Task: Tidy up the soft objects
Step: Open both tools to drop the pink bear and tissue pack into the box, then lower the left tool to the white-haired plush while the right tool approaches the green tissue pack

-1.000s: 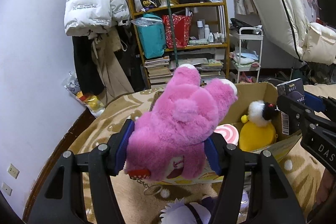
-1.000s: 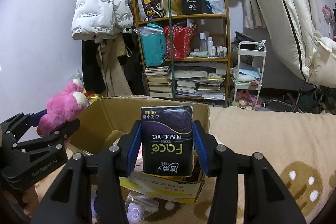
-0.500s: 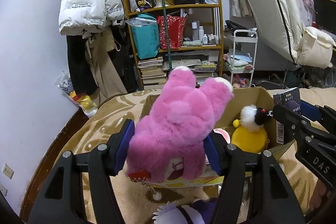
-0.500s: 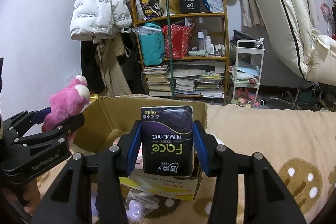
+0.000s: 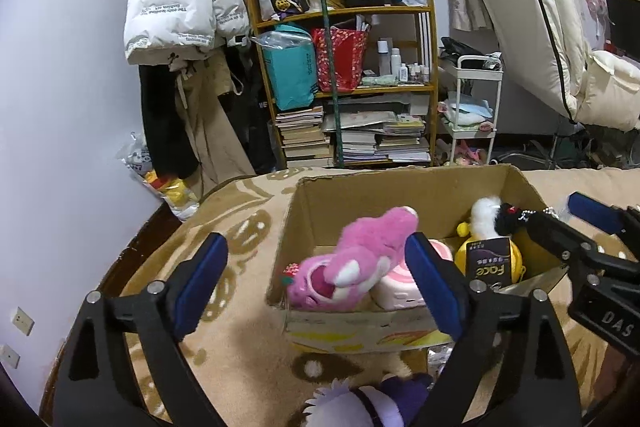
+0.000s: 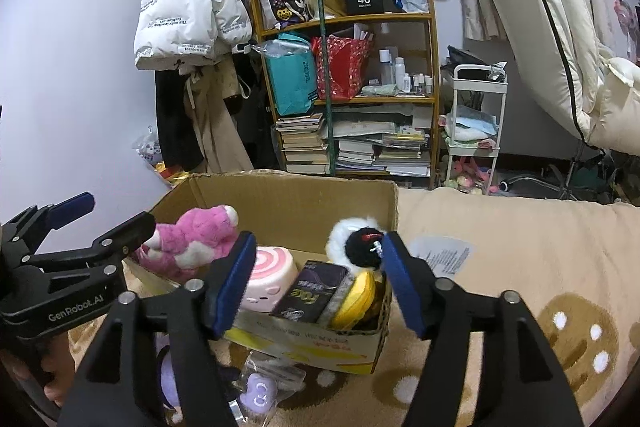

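Observation:
A cardboard box (image 5: 400, 191) (image 6: 288, 199) stands on the beige blanket. In it lie a pink plush bear (image 5: 356, 259) (image 6: 192, 239), a dark tissue pack (image 5: 490, 263) (image 6: 316, 291), a yellow plush with a white and black pom (image 5: 486, 219) (image 6: 356, 243) and a pink swirl cushion (image 6: 268, 275). My left gripper (image 5: 316, 279) is open and empty just in front of the box. My right gripper (image 6: 320, 279) is open and empty over the box's near right corner.
A purple and white plush (image 5: 360, 403) and a bagged lilac toy (image 6: 260, 391) lie on the blanket in front of the box. Behind stand a wooden shelf of books and bags (image 5: 348, 87), a white trolley (image 5: 476, 107), hanging coats (image 5: 180, 27) and a tilted mattress (image 5: 540, 27).
Both grippers have opened. The pink bear has dropped from the left one and the tissue pack from the right one, both into the box.

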Demonstrator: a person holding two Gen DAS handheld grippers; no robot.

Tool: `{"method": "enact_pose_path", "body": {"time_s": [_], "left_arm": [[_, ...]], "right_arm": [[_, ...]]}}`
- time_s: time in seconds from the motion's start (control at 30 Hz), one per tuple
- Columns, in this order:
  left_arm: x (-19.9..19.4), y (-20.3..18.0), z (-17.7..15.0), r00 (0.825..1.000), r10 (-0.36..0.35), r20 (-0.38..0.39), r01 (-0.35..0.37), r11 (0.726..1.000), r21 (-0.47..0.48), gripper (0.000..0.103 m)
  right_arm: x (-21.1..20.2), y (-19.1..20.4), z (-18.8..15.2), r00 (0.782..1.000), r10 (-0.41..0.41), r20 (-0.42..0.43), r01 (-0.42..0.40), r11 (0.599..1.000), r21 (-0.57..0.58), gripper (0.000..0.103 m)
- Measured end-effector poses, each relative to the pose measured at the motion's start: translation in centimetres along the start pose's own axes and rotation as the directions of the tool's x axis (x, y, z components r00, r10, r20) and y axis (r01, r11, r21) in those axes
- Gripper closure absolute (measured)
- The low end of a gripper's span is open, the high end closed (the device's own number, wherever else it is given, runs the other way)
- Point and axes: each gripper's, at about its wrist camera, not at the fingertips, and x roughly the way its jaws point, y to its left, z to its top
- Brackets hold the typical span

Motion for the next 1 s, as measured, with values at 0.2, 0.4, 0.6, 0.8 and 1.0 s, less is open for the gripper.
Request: {"method": "enact_pose_path", "body": {"time_s": [0.2, 0.4, 0.6, 0.8, 1.0], "left_arm": [[-1.3, 0.6, -0.3, 1.000, 0.008, -0.007, -0.008, 1.000, 0.003, 0.009], [-3.0, 0.5, -0.3, 1.000, -0.006, -0.026, 0.007, 1.000, 0.008, 0.009], [-4.8, 0.9, -1.2, 0.998, -0.015, -0.064, 0.015, 1.000, 0.008, 0.009], [-6.0, 1.1, -2.1, 0.994, -0.041, -0.103, 0.041, 0.999, -0.002, 0.008], [-6.7, 1.8, -3.7, 0.986, -0.042, -0.161, 0.038, 0.999, -0.031, 0.008]], "right_arm": [[-1.6, 0.1, 0.3, 1.000, -0.003, 0.016, 0.003, 1.000, -0.010, 0.018], [-3.4, 0.8, 0.1, 1.000, -0.004, 0.004, 0.004, 1.000, -0.028, 0.012], [-5.4, 1.4, -0.7, 1.000, -0.013, -0.016, 0.012, 0.999, -0.045, 0.006], [-6.8, 1.5, -1.3, 0.999, -0.034, -0.015, 0.033, 0.998, -0.050, 0.004], [-8.0, 1.4, -2.1, 0.998, -0.039, -0.043, 0.037, 0.999, -0.040, 0.003]]}}
